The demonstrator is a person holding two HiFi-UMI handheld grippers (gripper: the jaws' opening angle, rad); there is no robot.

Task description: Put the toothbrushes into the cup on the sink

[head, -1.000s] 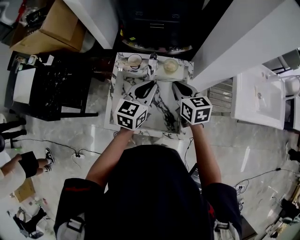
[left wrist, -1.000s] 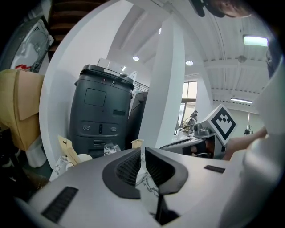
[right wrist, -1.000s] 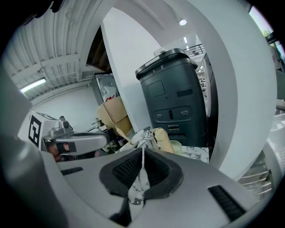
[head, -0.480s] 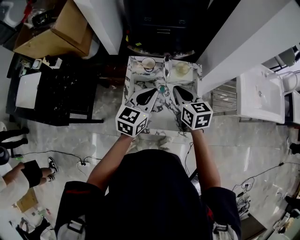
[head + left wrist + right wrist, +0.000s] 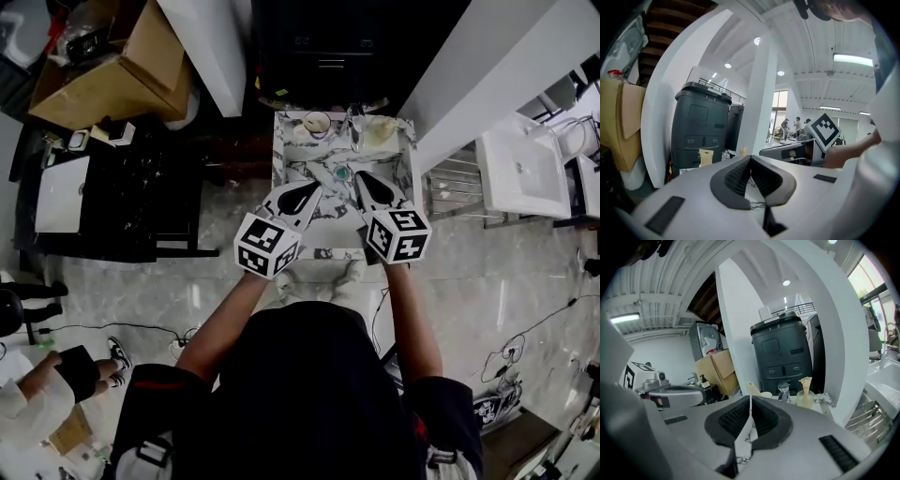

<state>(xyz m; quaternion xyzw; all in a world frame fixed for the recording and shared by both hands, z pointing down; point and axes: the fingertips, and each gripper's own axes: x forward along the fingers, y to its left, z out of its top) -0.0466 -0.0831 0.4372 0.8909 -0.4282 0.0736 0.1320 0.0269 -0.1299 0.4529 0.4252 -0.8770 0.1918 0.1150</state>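
The marble sink lies ahead of me. At its back, a white cup stands left of the faucet and a pale green cup right of it. In the right gripper view, pale toothbrush handles stick out of the white cup, and another pale thing stands in the green cup. My left gripper and right gripper hover side by side over the near half of the basin, well short of the cups. Both are shut with nothing between the pads.
A dark grey bin stands behind the sink between two white slanted walls. Cardboard boxes and a black rack are to the left, another white basin to the right. People stand at lower left.
Both grippers have drawn back from the far part of the basin toward me and risen a little. The sink now looks smaller and farther away.
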